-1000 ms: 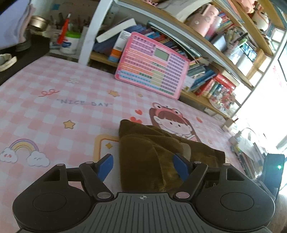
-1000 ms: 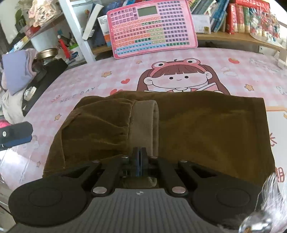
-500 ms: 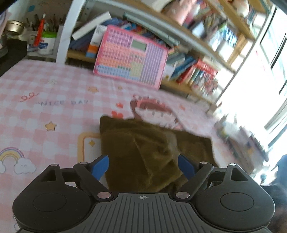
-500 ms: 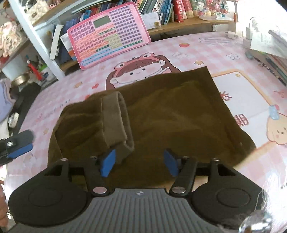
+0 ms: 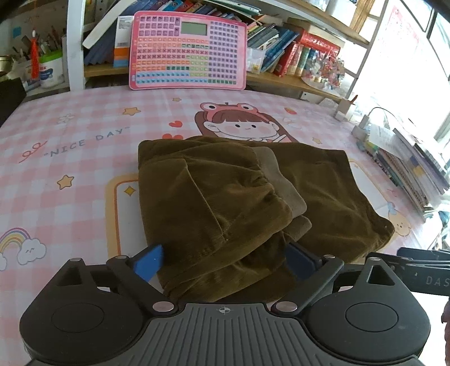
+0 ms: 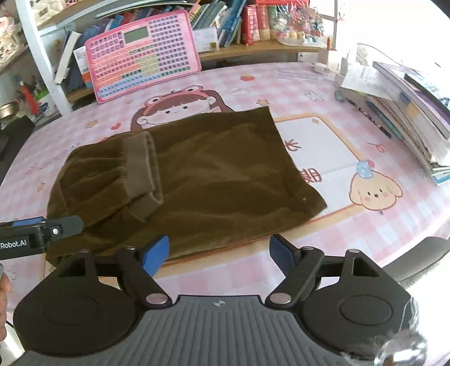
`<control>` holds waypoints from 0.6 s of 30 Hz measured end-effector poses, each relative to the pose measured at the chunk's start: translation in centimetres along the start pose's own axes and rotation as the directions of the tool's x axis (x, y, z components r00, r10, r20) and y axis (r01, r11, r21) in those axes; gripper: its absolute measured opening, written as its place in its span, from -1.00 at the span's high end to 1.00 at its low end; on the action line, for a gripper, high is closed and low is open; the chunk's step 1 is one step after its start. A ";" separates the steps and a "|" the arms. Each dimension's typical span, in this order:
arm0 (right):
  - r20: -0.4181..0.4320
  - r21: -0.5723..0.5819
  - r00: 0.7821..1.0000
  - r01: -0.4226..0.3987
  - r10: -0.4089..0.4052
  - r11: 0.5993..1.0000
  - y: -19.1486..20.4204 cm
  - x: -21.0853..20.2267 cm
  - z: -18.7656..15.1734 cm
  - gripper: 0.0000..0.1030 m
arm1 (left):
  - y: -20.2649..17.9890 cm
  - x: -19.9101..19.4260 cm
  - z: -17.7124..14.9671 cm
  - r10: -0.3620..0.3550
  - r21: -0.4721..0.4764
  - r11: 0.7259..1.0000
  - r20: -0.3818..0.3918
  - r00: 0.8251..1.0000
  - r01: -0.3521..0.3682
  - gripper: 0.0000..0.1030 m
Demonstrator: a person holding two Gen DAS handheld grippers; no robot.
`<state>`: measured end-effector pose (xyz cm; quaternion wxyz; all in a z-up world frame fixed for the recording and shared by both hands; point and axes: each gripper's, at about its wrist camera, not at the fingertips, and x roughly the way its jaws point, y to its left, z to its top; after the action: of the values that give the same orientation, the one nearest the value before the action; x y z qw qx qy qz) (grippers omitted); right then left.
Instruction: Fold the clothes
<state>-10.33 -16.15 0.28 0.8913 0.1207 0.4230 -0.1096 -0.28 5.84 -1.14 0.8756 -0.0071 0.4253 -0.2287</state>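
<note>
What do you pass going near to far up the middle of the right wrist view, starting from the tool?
Right tool → bare pink tablecloth → brown garment → cartoon girl print → pink keyboard toy → shelf books.

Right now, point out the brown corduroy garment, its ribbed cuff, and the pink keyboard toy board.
brown corduroy garment (image 6: 225, 174), right wrist view, flat middle panel.
ribbed cuff (image 6: 142, 166), right wrist view, middle of the band.
pink keyboard toy board (image 5: 188, 55), left wrist view, key grid centre.
</note>
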 end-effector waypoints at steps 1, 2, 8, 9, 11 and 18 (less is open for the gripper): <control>-0.002 -0.002 1.000 -0.004 0.004 1.000 -0.3 0.1 0.1 -0.55 | -0.2 0.1 0.0 0.010 -0.002 1.000 0.000 1.000 -0.010 -0.87; -0.002 -0.006 1.000 -0.012 0.012 1.000 -0.6 0.2 0.2 -0.59 | -0.4 0.1 0.0 0.023 -0.005 1.000 -0.001 1.000 -0.023 -0.88; -0.006 -0.063 0.996 -0.094 0.094 0.994 -2.6 1.4 1.8 -0.67 | -2.3 0.3 0.2 0.124 -0.049 0.991 0.006 0.992 -0.123 -0.90; -0.008 -0.074 0.994 -0.111 0.111 0.991 -3.0 1.7 2.1 -0.67 | -2.8 0.4 0.3 0.145 -0.059 0.988 0.009 0.989 -0.144 -0.90; -0.013 -0.112 0.988 -0.154 0.154 0.982 -3.9 2.2 2.9 -0.67 | -3.9 0.5 0.4 0.183 -0.084 0.980 0.019 0.983 -0.181 -0.90; -0.013 -0.218 0.939 -0.339 0.344 0.915 -10.2 2.7 6.9 -0.67 | -11.0 1.5 -0.4 0.285 -0.195 0.941 0.021 0.958 -0.276 -0.90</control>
<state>-6.67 -28.17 1.13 0.9099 0.0934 0.3934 0.0928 -4.09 -4.61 -0.25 0.9047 -0.0354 0.4203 -0.0599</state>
